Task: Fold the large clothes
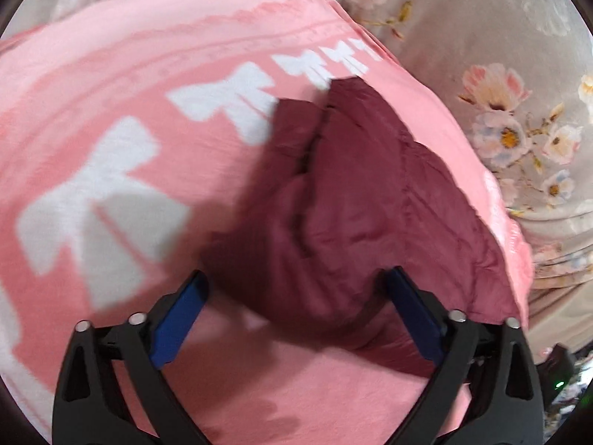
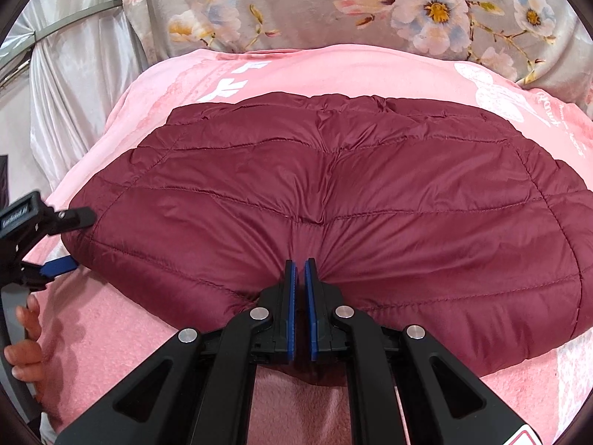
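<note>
A pink blanket (image 2: pixel 333 70) printed with white bows covers the bed and fills most of the near view. Behind it lies a grey-beige bedspread (image 2: pixel 296 3) strewn with pale pink, white and blue flowers (their yellow centres stand out sharply). At the left hangs a shiny silver-white curtain (image 2: pixel 74 85), gathered in folds, with a metal rail crossing it. The light is soft and even, casting only faint shadows.
</note>
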Demonstrator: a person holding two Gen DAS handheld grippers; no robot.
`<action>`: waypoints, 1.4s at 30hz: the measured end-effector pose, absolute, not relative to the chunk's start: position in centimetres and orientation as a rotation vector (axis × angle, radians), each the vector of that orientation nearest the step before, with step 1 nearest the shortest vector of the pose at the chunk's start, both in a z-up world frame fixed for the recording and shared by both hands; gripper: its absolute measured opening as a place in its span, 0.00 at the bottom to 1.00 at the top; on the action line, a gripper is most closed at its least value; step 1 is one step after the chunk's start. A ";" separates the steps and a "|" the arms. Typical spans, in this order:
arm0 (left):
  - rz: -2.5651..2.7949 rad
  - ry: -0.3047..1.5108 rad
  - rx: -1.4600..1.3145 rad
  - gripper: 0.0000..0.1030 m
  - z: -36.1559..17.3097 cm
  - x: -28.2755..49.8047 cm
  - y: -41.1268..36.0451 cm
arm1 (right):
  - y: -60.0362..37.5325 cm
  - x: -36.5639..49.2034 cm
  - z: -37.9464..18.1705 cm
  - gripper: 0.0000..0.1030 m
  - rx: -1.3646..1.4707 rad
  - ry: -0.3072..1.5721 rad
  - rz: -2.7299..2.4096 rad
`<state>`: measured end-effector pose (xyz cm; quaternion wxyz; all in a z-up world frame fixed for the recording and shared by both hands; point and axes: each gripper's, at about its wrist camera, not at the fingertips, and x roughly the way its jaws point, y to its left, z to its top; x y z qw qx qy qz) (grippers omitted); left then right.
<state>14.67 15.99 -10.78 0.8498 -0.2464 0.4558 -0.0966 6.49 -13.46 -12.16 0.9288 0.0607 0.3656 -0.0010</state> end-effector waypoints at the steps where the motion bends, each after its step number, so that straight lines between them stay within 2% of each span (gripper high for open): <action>1: -0.225 0.971 -0.528 0.63 -10.6 15.0 15.5 | -13.6 6.5 -12.2 0.07 0.127 0.750 0.000; 2: -0.250 0.980 -0.535 0.53 -10.4 15.2 15.2 | -13.6 6.6 -12.2 0.07 0.131 0.751 0.002; 3: -0.275 0.986 -0.545 0.36 -10.0 15.5 14.6 | -13.7 6.6 -12.2 0.07 0.134 0.752 0.003; 4: -0.291 0.973 -0.536 0.26 -9.0 15.4 14.0 | -13.8 6.6 -12.2 0.07 0.138 0.753 0.005; 7: -0.343 0.903 -0.479 0.16 -5.7 14.6 12.5 | -14.2 6.7 -12.2 0.07 0.153 0.756 0.013; 10: -0.437 0.802 -0.406 0.13 -0.9 12.6 9.8 | -14.7 6.7 -12.2 0.07 0.183 0.758 0.028; 16: -0.560 0.708 -0.260 0.12 4.6 9.8 4.5 | -17.6 3.3 -10.4 0.08 0.391 0.740 0.048; 20: -0.604 0.705 -0.234 0.12 5.7 9.4 2.0 | -18.1 2.7 -10.9 0.08 0.389 0.766 0.054; 24: -0.631 0.703 -0.202 0.12 6.1 8.9 -0.1 | -18.1 3.1 -11.8 0.03 0.396 0.781 0.052; 31: -0.667 0.690 -0.153 0.12 6.7 7.7 -3.1 | -18.1 3.1 -12.1 0.03 0.429 0.784 0.072; 35: -0.650 0.651 -0.158 0.11 8.0 7.8 -2.3 | -20.4 1.7 -10.1 0.04 0.516 0.753 0.081; 39: -0.623 0.646 -0.191 0.10 8.4 8.6 -0.3 | -24.7 -0.6 -7.4 0.06 0.474 0.667 -0.083; 42: -0.609 0.647 -0.212 0.10 8.4 8.9 0.3 | -27.3 -0.9 -8.1 0.06 0.480 0.705 -0.157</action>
